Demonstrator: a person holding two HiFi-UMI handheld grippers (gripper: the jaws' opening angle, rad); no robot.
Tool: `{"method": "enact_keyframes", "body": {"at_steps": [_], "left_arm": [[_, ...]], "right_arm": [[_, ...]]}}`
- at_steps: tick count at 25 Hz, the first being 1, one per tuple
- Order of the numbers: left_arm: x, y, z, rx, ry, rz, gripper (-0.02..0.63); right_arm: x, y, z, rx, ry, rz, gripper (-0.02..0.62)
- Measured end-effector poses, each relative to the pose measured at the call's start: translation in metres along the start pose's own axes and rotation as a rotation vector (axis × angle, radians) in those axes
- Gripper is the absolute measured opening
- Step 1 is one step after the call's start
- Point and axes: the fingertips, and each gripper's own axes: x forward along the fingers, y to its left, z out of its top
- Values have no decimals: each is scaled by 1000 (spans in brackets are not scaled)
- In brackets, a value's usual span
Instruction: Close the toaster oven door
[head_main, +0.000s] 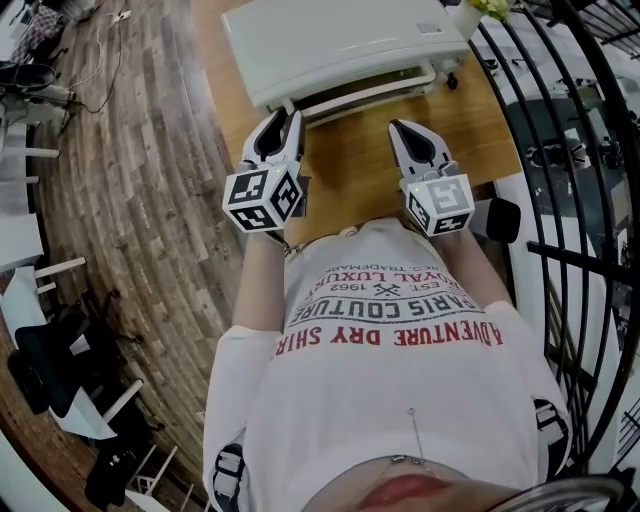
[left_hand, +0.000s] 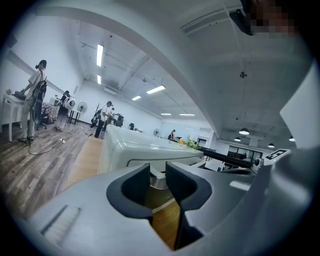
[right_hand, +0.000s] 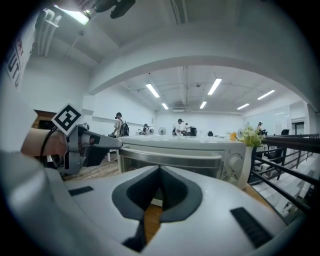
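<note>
white toaster oven (head_main: 340, 40): position? (m)
on the wooden table (head_main: 360, 175), at its far end, front facing the person. door looks upright behind its handle bar (right_hand: 170, 152); cannot tell whether it is fully seated. (k)
left gripper (left_hand: 157, 170)? (m)
jaws partly spread, nothing pinched. tips sit at the left end of the handle bar, whose bracket shows through the gap. (k)
right gripper (right_hand: 160, 170)? (m)
jaws pressed together, empty, just short of the door's right half. both grippers are side by side over the table. (k)
</note>
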Motion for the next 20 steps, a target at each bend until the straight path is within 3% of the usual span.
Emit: {"method": "enact_keyframes", "body": {"at_steps": [8,16,20], "left_arm": [[1,-3,-1,3,10,15,107],[-9,-3,22,50,-55,131,78],[-19,-5,32,59,-89,182,28]], "right_arm": [[-6,-17,12,16,-37,5,-12],[0,-26,33,-4,-62,95,-12],[1,-31,41,-6,-85,131,-12]]}}
